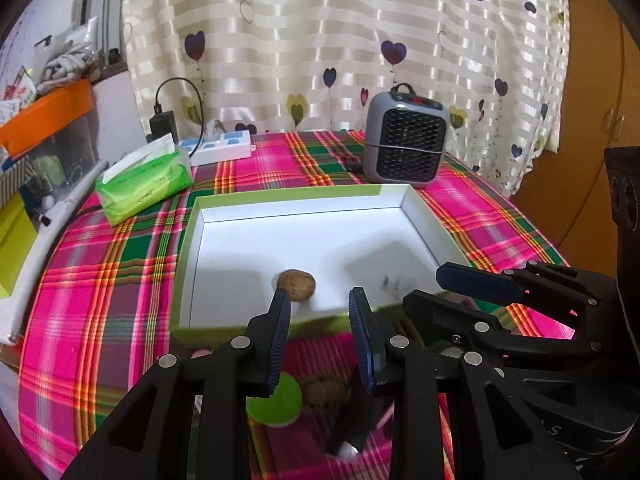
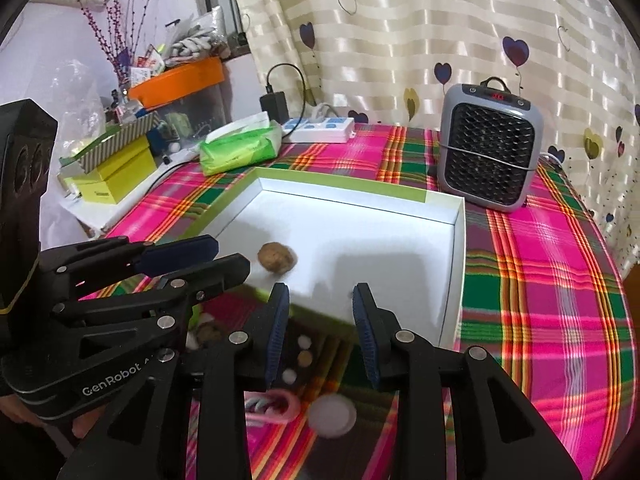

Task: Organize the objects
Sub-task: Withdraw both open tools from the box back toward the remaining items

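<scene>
From the left wrist view, the left gripper (image 1: 320, 300) hangs above the near wall of a shallow white box (image 1: 224, 208) with green outer sides, its two blue-padded fingers (image 1: 280, 336) parted with nothing between them. A brown walnut-like nut (image 1: 298, 282) lies alone on the box floor near the front wall. Below the fingers, on the plaid-covered bench (image 1: 100, 280), lie a green round disc (image 1: 280, 400) and a second brown nut (image 1: 324, 390), both outside the box. The right gripper (image 1: 460, 286) reaches in from the right, over the box's near right corner. From the right wrist view, the right gripper (image 2: 320, 300) also hovers over the near box wall (image 2: 458, 264), fingers (image 2: 366, 340) apart and empty. The nut (image 2: 277, 257) sits in the box's left part, just beyond the left gripper (image 2: 224, 258). Under the fingers on the bench lie a white round disc (image 2: 332, 416), a pink loop (image 2: 276, 408) and a few small round pieces (image 2: 304, 350). A grey heater (image 2: 490, 148) stands behind the box.
</scene>
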`<state>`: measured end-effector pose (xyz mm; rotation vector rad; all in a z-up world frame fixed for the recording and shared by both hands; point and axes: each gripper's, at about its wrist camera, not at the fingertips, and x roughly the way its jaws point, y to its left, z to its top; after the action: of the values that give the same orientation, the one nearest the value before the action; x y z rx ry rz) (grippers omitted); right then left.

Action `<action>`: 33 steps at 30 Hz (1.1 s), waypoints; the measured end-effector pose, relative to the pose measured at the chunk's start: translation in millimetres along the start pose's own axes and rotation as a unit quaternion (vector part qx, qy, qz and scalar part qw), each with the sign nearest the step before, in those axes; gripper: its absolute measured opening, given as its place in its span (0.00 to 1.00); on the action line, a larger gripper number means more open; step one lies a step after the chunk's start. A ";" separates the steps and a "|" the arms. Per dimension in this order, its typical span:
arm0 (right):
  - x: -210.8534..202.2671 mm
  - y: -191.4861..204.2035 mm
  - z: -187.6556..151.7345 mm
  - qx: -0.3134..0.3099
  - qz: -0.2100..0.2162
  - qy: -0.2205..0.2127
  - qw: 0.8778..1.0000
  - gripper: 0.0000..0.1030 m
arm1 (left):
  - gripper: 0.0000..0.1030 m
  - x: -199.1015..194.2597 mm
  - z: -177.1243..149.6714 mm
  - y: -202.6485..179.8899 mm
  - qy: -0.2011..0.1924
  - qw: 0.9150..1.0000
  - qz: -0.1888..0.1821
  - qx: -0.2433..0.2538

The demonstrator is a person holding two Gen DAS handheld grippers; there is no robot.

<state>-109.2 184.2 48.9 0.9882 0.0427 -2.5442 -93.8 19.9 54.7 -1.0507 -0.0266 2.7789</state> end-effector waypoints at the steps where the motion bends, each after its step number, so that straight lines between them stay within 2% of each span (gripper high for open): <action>1: -2.0 1.2 -0.7 0.000 0.001 -0.001 1.000 0.34 | 0.26 -4.4 -2.4 -1.1 -0.002 1.000 -0.001 -0.001; 24: -37.5 30.4 -48.2 -0.011 0.026 0.003 1.000 0.34 | 0.25 -50.9 -56.7 -11.6 -0.003 1.000 -0.017 -0.005; 33: -43.1 34.3 -55.3 -0.016 0.032 0.005 0.999 0.34 | 0.25 -54.5 -64.6 -11.9 0.000 1.000 -0.022 -0.010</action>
<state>-31.9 178.0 39.6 0.9744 0.0532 -2.4735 -9.3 19.8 42.8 -1.0424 -0.0772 2.7458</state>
